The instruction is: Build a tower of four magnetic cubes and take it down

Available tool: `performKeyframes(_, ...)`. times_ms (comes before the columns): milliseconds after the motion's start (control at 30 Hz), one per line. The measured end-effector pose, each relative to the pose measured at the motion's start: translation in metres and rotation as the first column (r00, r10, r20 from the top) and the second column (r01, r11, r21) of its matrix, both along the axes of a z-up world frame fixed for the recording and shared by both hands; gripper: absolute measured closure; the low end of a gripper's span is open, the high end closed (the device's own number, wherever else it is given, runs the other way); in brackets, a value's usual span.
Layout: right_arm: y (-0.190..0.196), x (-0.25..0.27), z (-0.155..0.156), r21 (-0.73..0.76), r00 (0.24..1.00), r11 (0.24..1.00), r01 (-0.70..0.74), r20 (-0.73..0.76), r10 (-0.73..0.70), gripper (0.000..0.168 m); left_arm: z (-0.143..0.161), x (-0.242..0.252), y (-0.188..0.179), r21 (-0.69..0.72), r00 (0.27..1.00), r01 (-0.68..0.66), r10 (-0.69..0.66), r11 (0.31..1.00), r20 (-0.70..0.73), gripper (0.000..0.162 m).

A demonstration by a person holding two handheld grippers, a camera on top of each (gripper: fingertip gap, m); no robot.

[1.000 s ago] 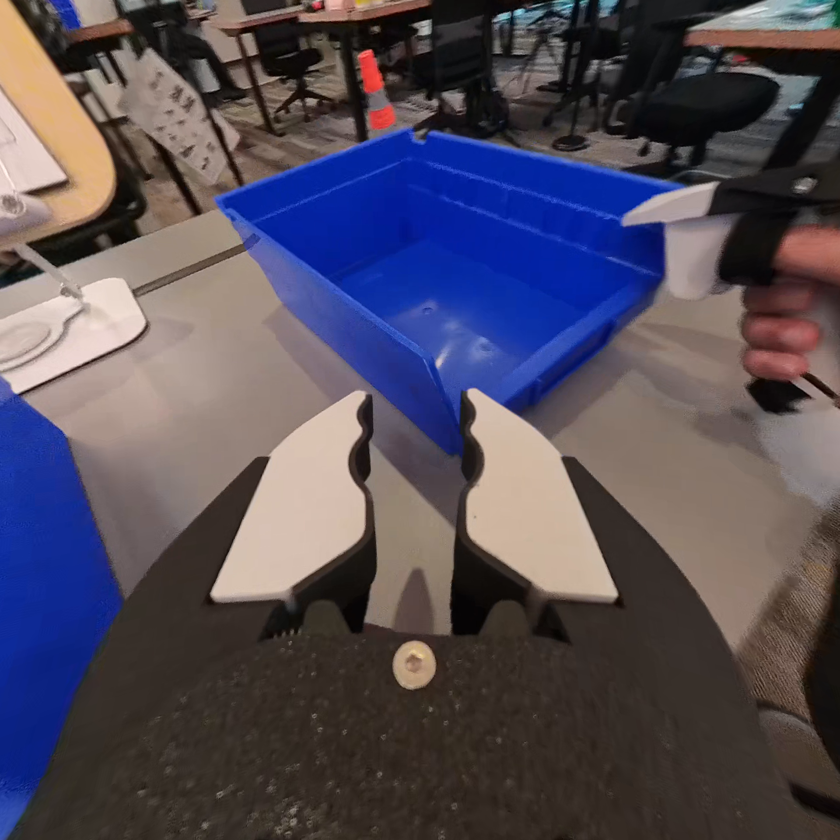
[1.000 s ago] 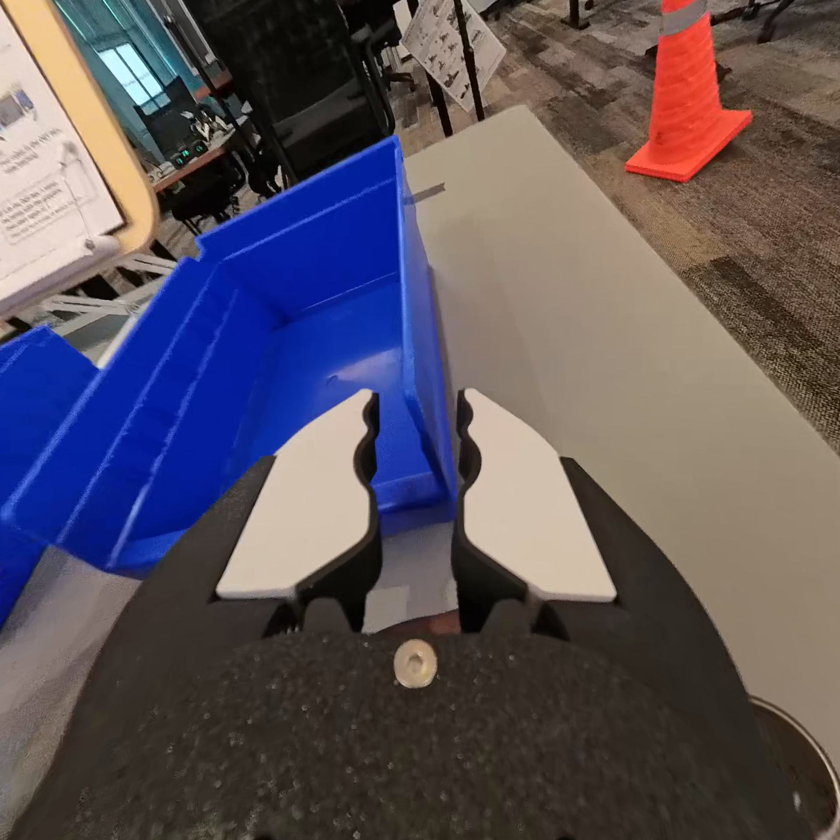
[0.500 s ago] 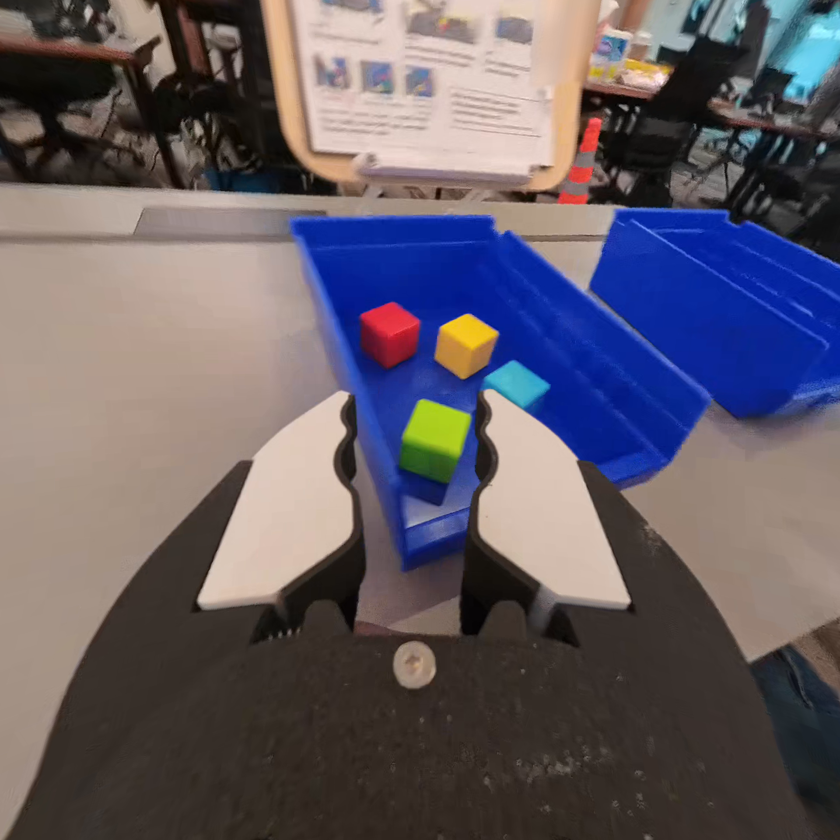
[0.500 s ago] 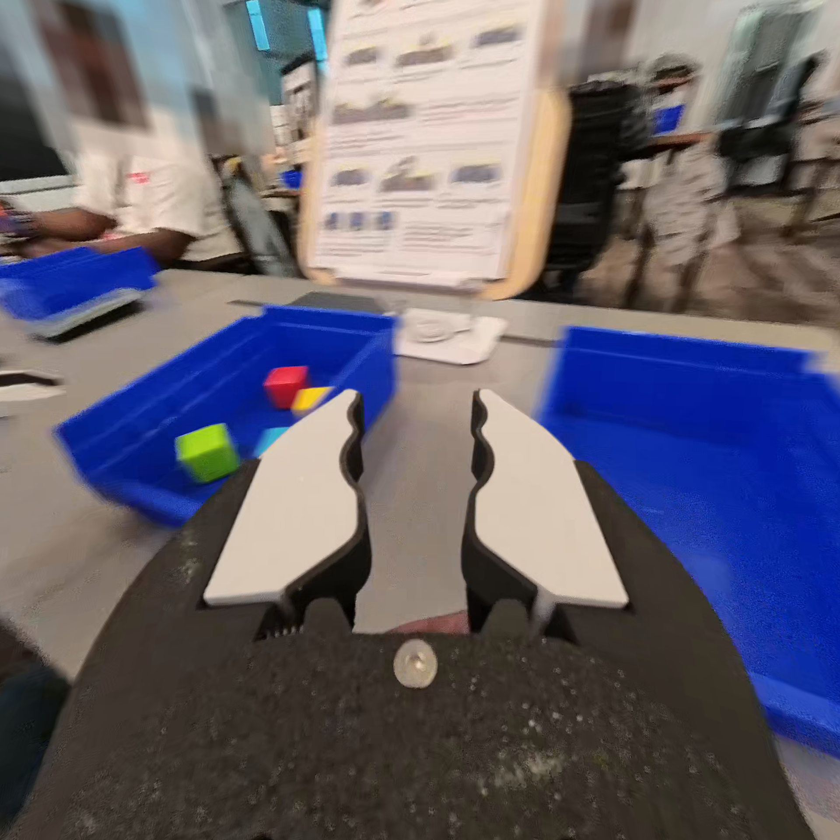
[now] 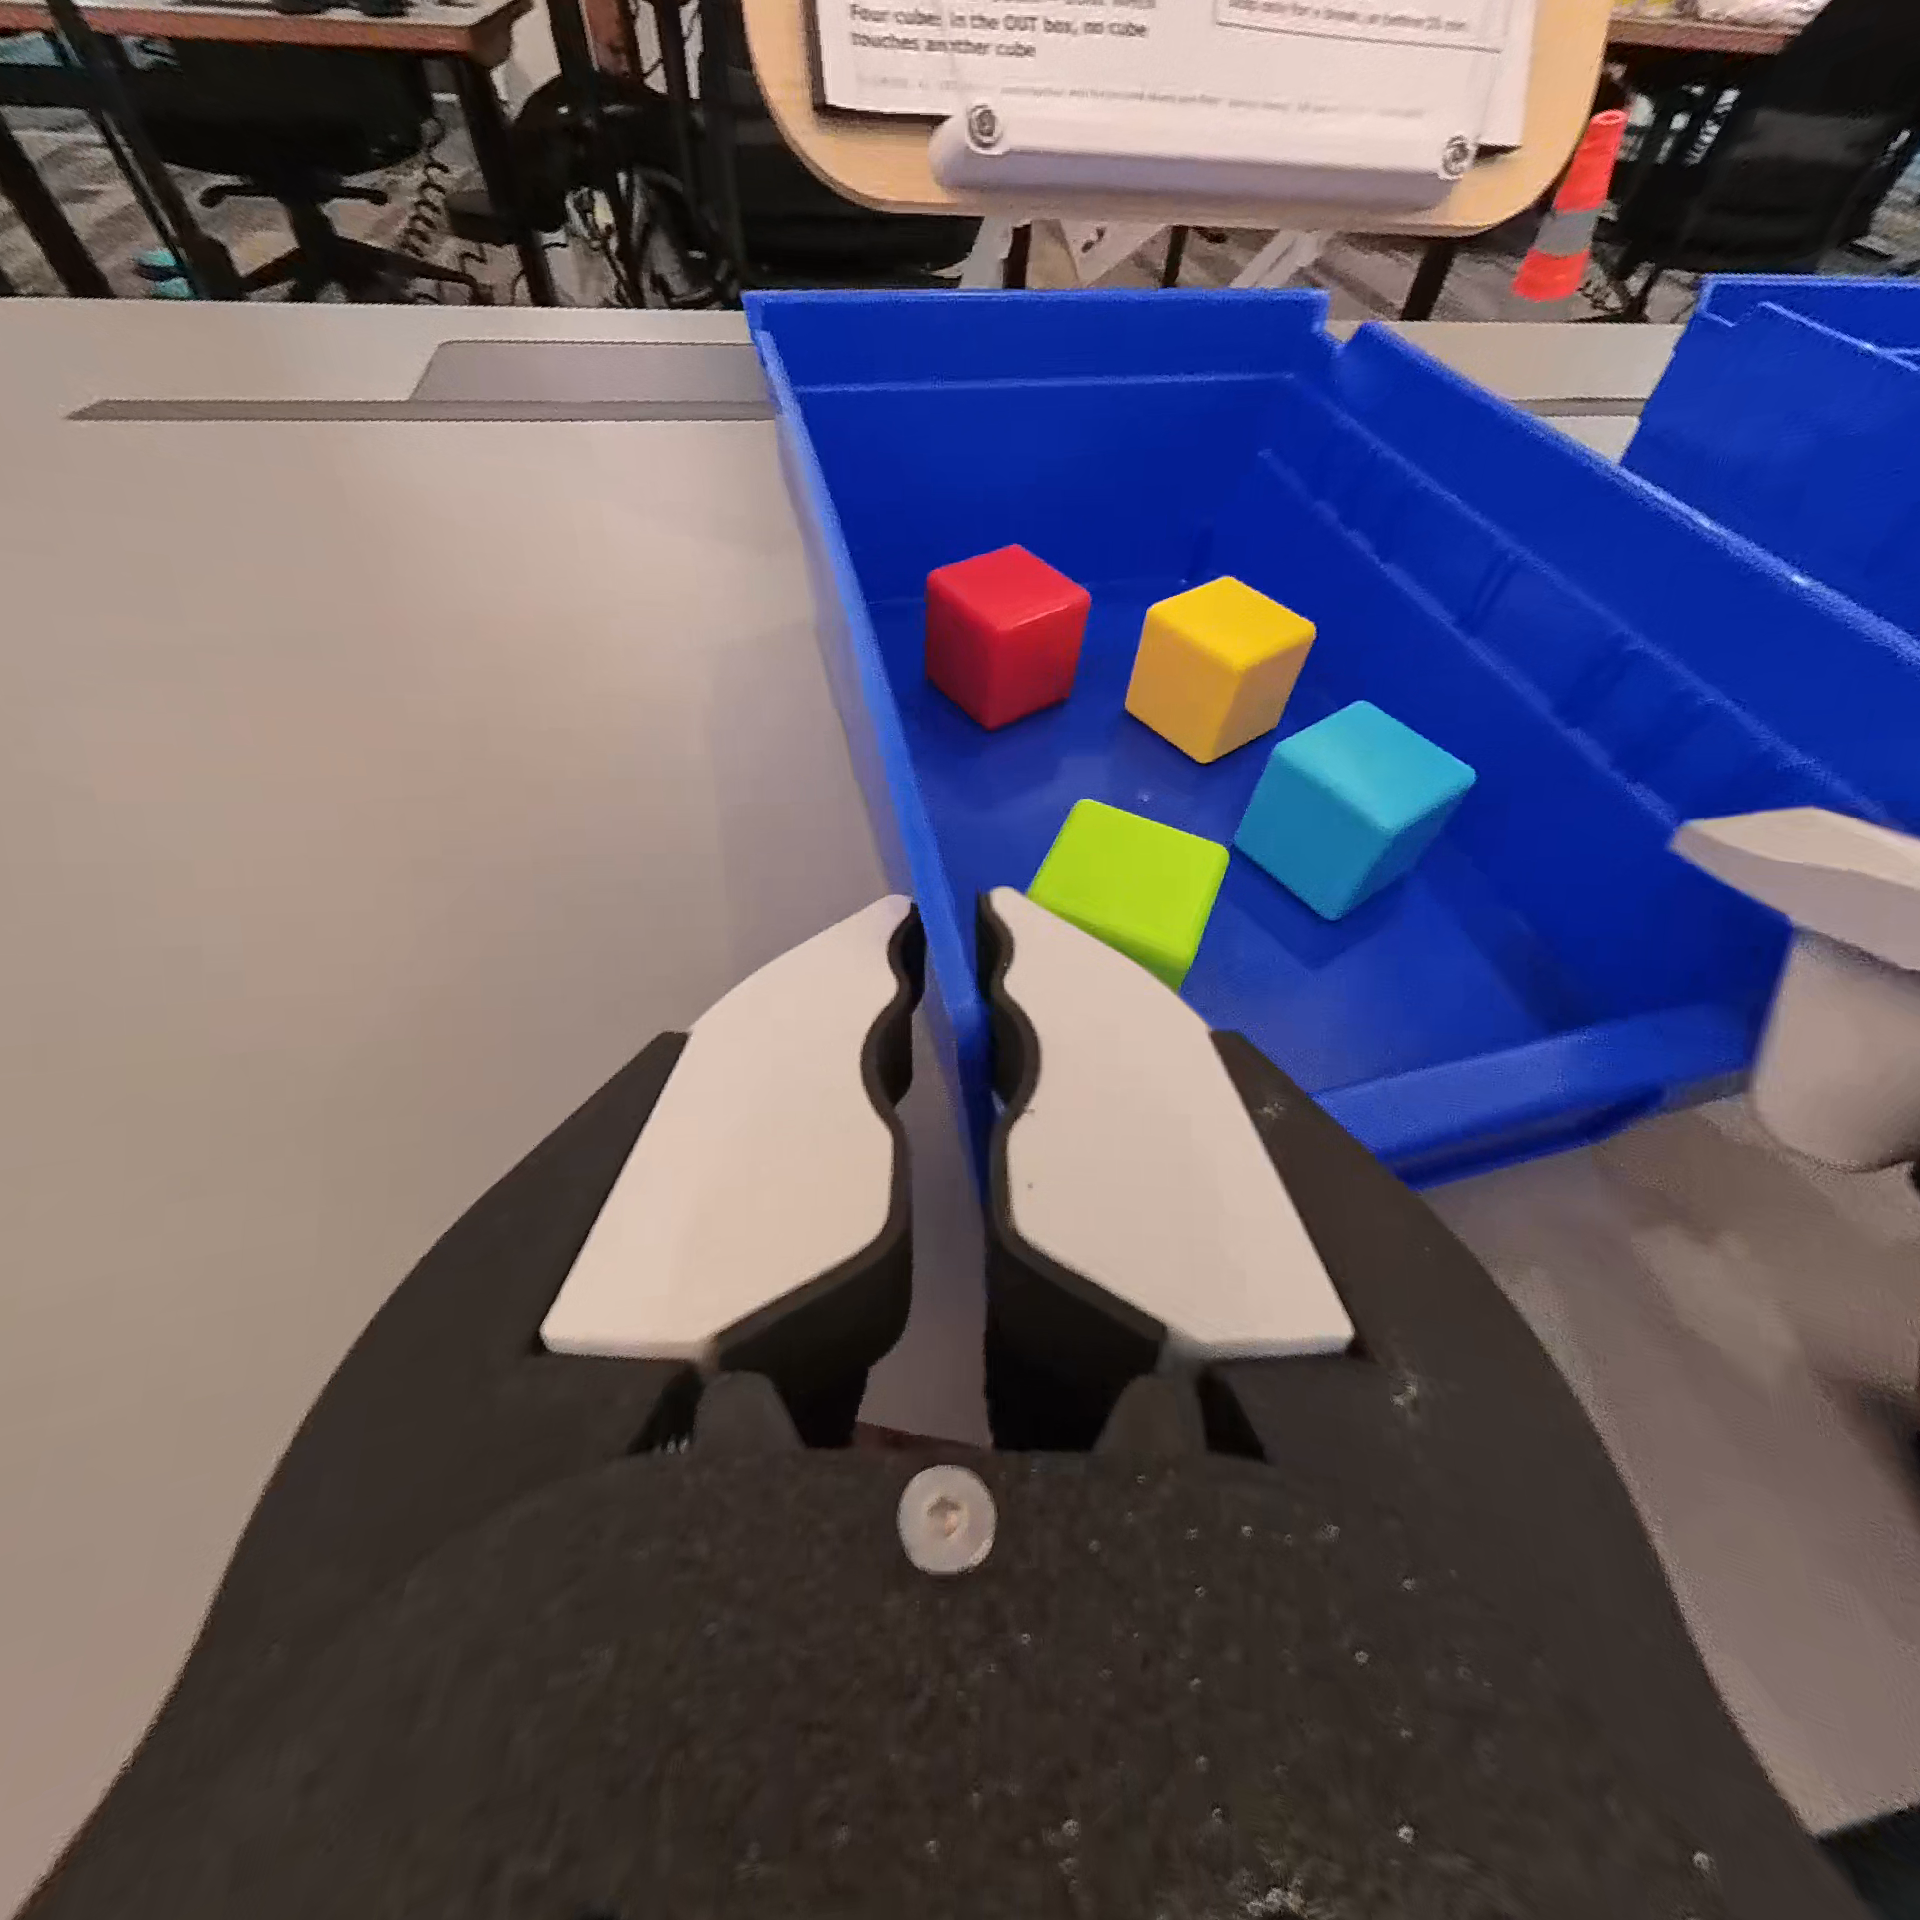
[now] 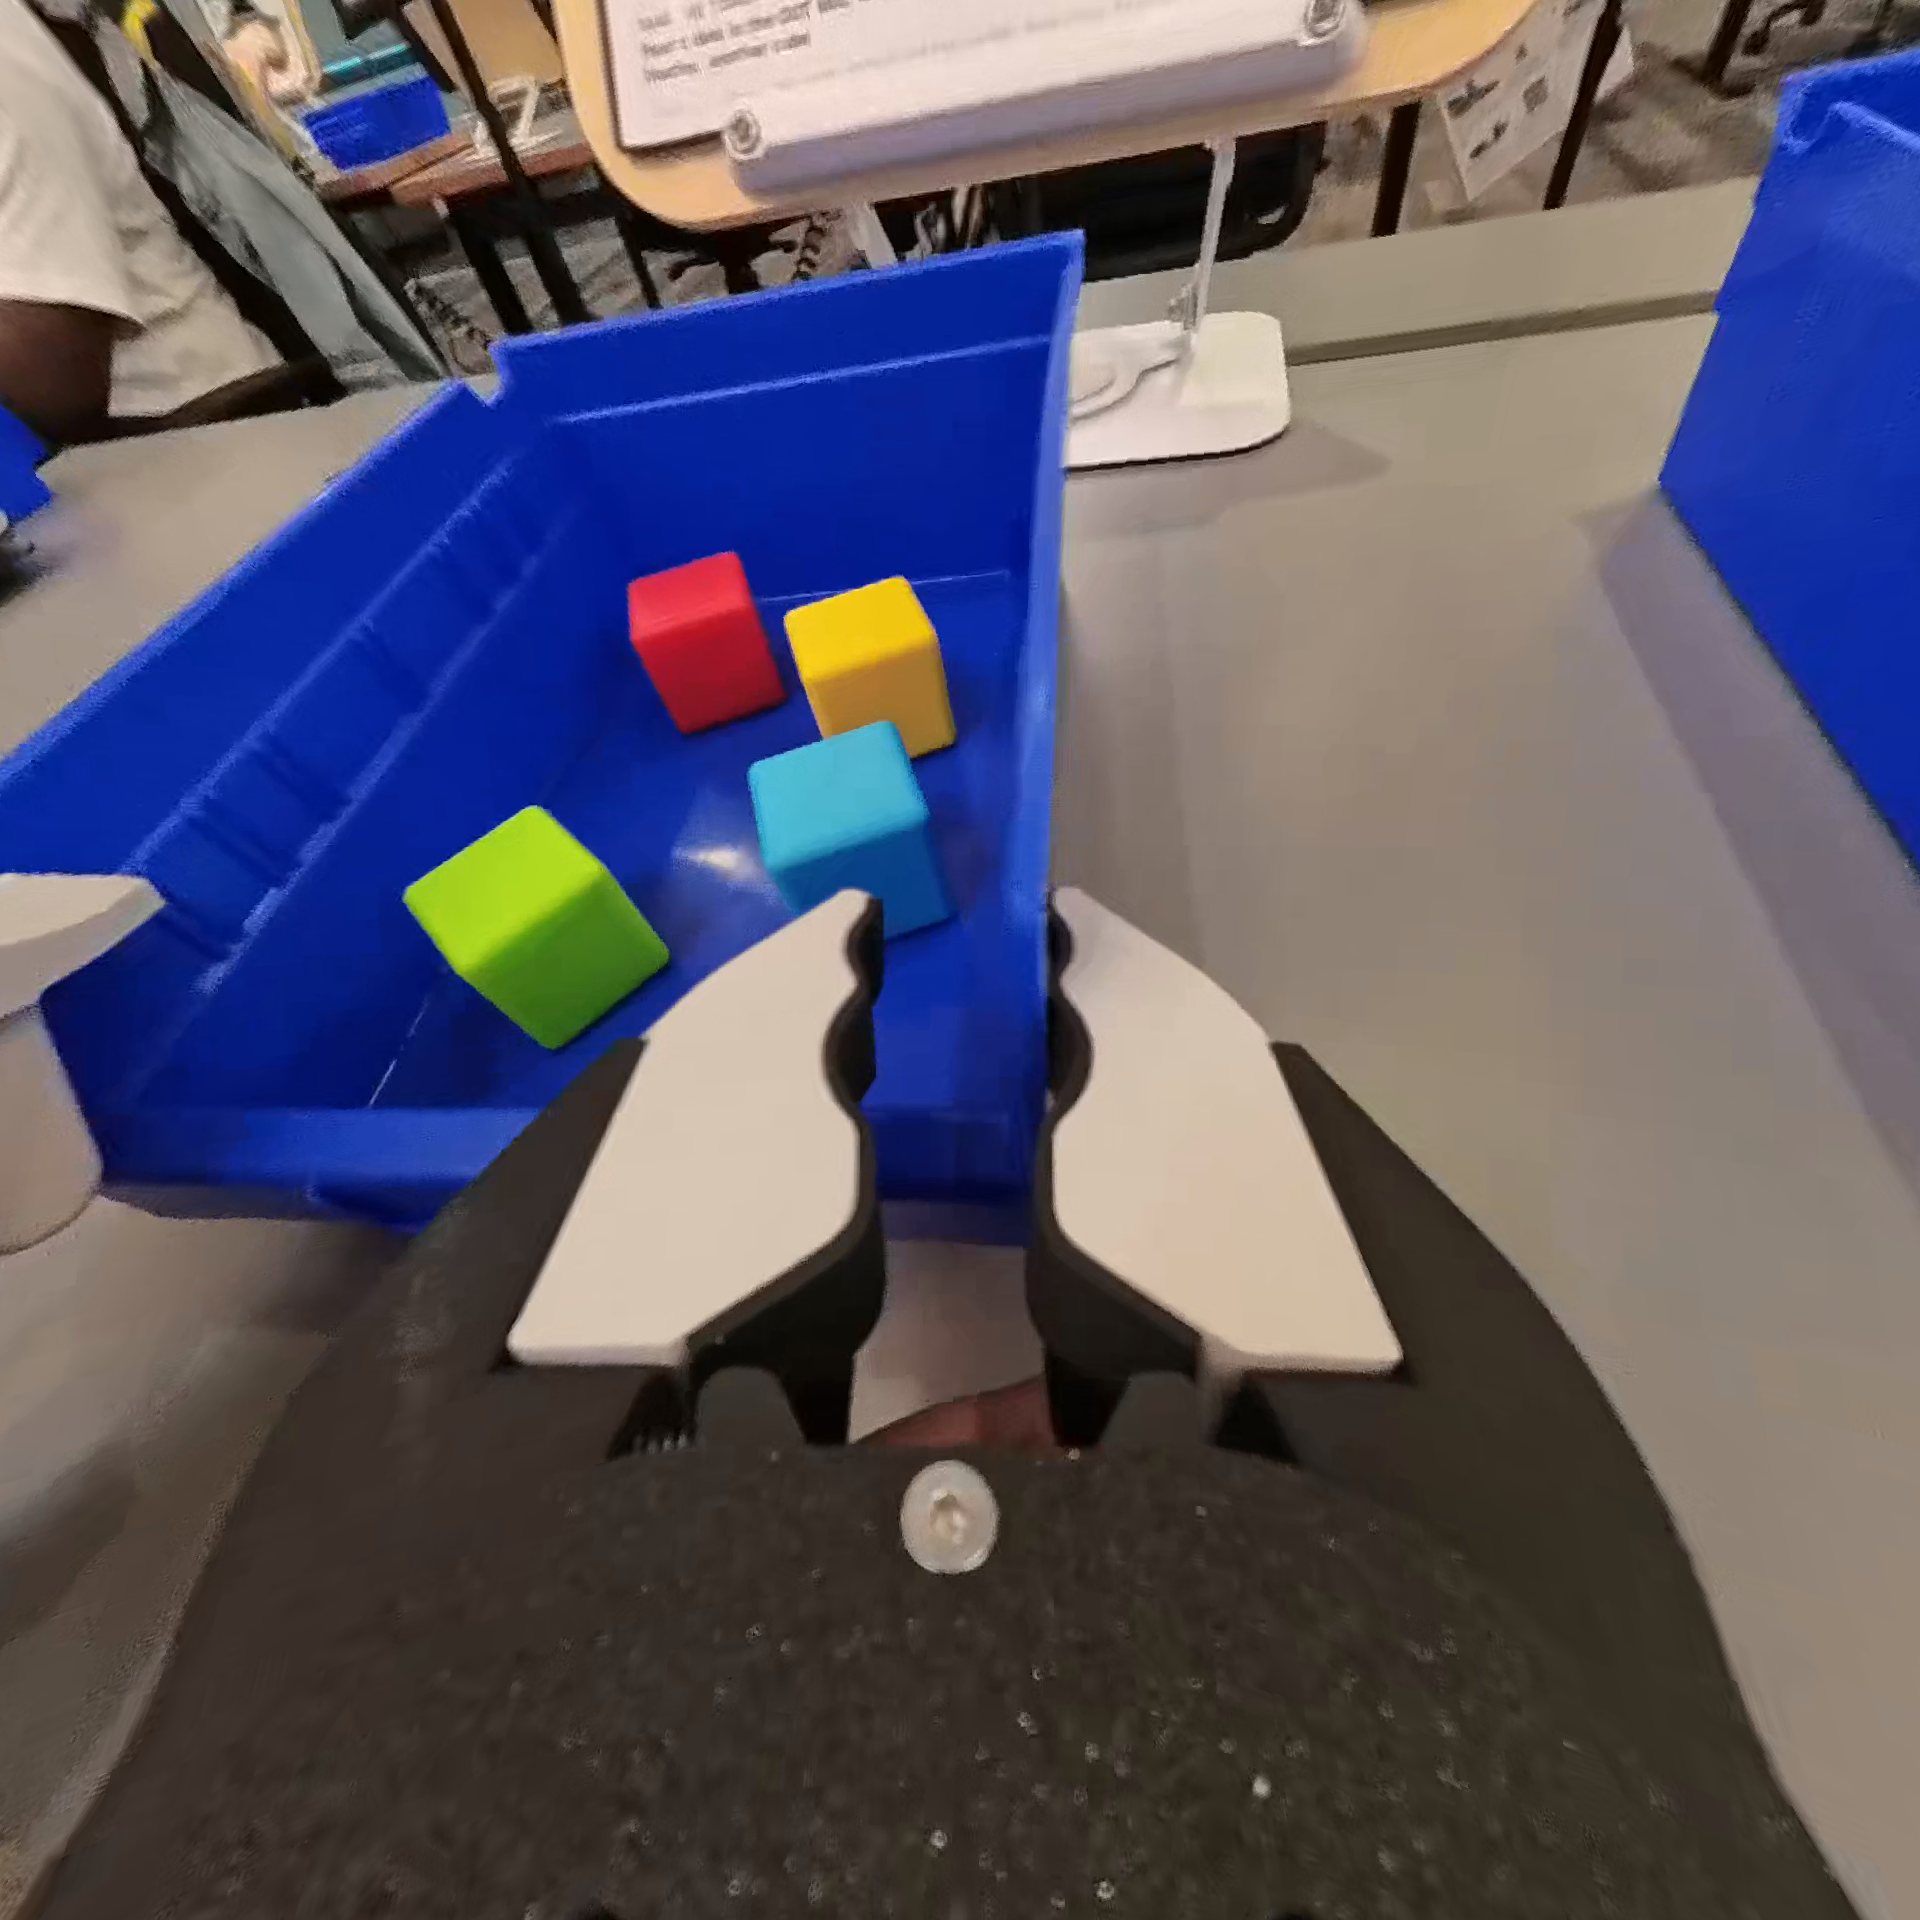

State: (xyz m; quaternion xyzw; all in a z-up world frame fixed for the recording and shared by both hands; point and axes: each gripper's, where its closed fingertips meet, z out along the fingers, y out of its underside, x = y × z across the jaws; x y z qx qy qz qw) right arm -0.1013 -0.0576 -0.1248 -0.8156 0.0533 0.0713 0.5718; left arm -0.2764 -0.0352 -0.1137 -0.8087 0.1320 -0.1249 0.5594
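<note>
A blue bin on the grey table holds four loose cubes, none touching: red, yellow, cyan and green. My left gripper hovers at the bin's near left corner, empty, jaws almost together with a narrow gap; the bin's left wall shows through the gap. My right gripper is open and empty at the bin's near right corner, just short of the cyan cube. The red, yellow and green cubes also show there.
A second blue bin stands to the right, with bare grey table between the bins. A sign board on a white base stands behind the bin. A person sits at far left. An orange cone is on the floor.
Both grippers swung from the empty bin to the bin with the cubes and moved closer to its near corners. The left jaws narrowed to a thin gap; the right jaws stayed open.
</note>
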Motion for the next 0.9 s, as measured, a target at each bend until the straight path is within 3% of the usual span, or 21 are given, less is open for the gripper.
performKeyframes(67, -0.002, 0.006, 0.002, 0.004, 0.998, 0.999, 0.054, -0.027, -0.054, 0.165, 0.001, -0.007, 0.002, 0.009, 0.999, -0.036, 0.036, 0.999, -0.023, 0.157)
performKeyframes(267, 0.000, -0.029, 0.005, 0.002, 0.996, 0.996, 0.084, -0.029, -0.084, 0.165, 0.011, -0.039, 0.011, 0.027, 0.996, -0.076, 0.077, 0.997, -0.033, 0.159)
performKeyframes(500, 0.032, -0.133, 0.028, 0.043, 1.000, 0.999, -0.009, -0.004, 0.009, 0.163, 0.027, -0.143, 0.038, 0.060, 0.988, -0.150, 0.152, 0.987, -0.031, 0.159)
performKeyframes(700, 0.058, -0.217, 0.019, 0.014, 0.997, 0.999, -0.051, 0.051, 0.051, 0.163, 0.026, -0.226, 0.068, 0.075, 0.986, -0.152, 0.156, 0.986, -0.051, 0.159)
performKeyframes(900, 0.075, -0.244, 0.005, -0.022, 0.995, 0.998, -0.055, 0.082, 0.057, 0.163, 0.013, -0.254, 0.087, 0.045, 0.988, -0.143, 0.145, 0.989, -0.057, 0.159)
